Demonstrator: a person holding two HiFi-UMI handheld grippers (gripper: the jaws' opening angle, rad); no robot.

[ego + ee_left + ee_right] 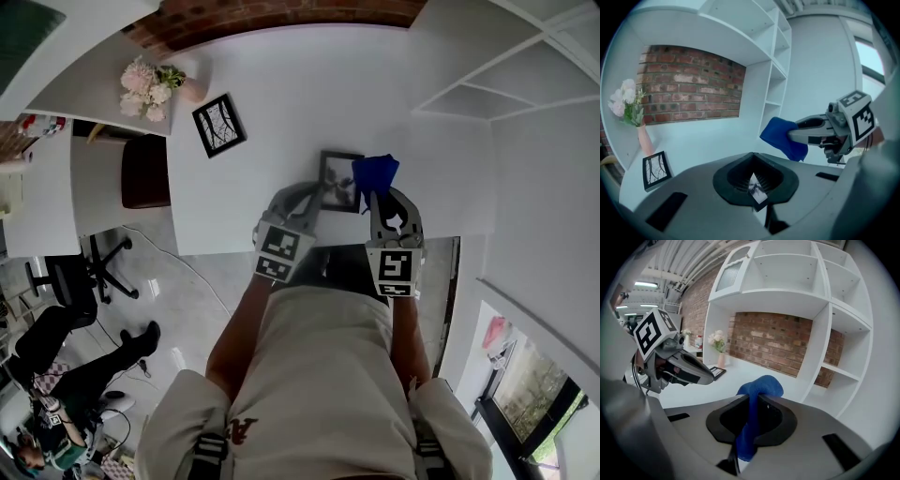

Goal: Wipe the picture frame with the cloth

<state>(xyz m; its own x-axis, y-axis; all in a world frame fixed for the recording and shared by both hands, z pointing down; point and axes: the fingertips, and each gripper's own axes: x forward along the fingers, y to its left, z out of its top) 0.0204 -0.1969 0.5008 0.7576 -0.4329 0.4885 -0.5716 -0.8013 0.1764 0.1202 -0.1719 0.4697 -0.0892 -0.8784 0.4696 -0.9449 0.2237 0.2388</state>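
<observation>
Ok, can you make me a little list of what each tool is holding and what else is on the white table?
left tool: shut on the picture frame, gripping its corner
right tool: shut on the blue cloth
cloth and frame: close together; can't tell if they touch
other frame: on the white table, further left
flowers: pink, in a vase near the other frame
</observation>
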